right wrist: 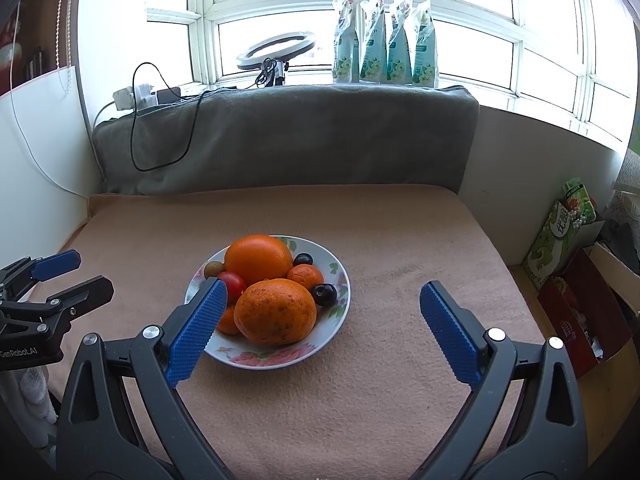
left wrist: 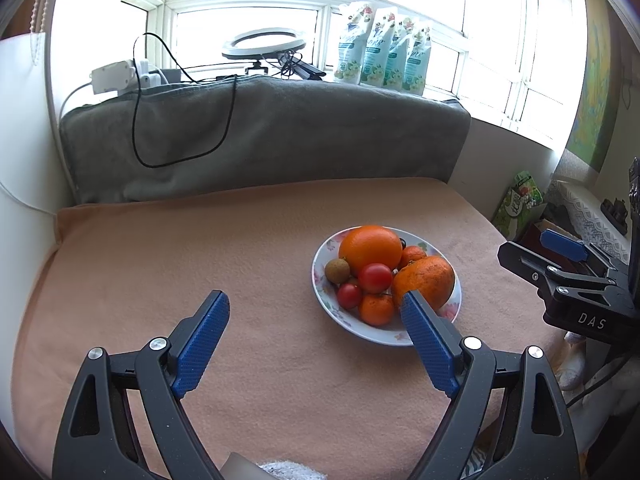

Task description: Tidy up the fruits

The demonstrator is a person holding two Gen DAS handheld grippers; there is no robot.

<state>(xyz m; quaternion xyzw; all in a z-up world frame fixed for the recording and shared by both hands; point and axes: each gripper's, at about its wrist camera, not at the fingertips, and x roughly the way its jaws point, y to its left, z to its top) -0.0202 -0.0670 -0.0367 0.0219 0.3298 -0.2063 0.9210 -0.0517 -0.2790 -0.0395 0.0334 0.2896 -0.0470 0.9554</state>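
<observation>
Poised wide apart and empty: left gripper (left wrist: 316, 308) and right gripper (right wrist: 324, 300), above a peach-covered worktop (right wrist: 400, 240). Heaped on floral plate (right wrist: 276, 358) ahead between them, fruits (right wrist: 276, 310), slightly nearer the right.

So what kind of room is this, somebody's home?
Most likely a home, by a bay window: a floral plate of fruit sits on a peach blanket, with refill pouches and a ring light on the sill.

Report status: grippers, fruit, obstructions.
Left hand-held gripper open, empty. Right hand-held gripper open, empty. Fruit piled on floral plate. Nothing in the way.
</observation>
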